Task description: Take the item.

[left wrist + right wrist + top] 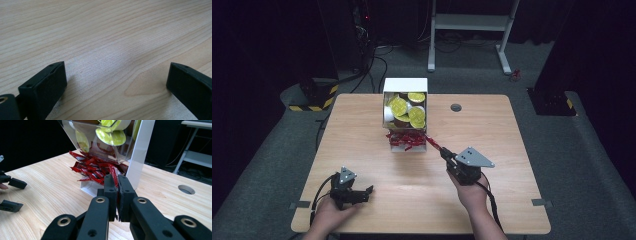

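The right gripper [443, 151], jaws clamped tight on one red sachet [113, 173], holds it at the lower tray of a white dispenser [405, 86] stocked with yellow-lidded pods [416, 116], while the left gripper [362, 192] rests wide open and empty on the wooden table [492, 130].

Right gripper [117, 182] jaws pinch a red sachet [113, 173] beside the dispenser [138, 150].

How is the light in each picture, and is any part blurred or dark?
High view: table lit, the room around it dark. Left gripper view: a pale sheen on the wood, soft shadows under the jaws. Right gripper view: near links blurred, red packets sharp, background black.
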Motion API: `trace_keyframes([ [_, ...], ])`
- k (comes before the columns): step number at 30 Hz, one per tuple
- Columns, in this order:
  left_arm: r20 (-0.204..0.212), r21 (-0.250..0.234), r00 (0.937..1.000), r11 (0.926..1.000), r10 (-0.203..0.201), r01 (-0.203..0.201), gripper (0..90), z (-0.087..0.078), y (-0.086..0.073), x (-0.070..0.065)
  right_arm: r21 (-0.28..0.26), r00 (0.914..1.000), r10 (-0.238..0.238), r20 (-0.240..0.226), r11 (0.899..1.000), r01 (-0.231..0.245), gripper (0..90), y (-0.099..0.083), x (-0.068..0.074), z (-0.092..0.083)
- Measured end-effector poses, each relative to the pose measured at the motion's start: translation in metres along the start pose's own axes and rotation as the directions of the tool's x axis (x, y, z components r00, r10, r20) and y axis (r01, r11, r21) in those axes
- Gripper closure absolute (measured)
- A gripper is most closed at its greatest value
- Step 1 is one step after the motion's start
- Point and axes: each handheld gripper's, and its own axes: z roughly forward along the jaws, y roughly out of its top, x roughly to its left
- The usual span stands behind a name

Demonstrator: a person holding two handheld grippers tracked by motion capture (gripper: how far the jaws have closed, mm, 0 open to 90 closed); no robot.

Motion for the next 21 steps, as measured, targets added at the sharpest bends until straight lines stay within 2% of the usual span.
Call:
trace_keyframes([
  [6,0.002,0.003,1.0000,1.0000,0.000,0.000,2.7,0.000,0.000,0.000,-0.008,1.0000,-0.002,-0.001,1.000,0.002,87.8,0.001,-0.001,-0.004],
  [21,0.006,0.006,1.0000,1.0000,0.002,-0.003,1.2,0.001,0.000,-0.001,-0.027,0.9995,0.004,0.031,1.000,-0.003,88.2,0.003,-0.011,-0.012],
])
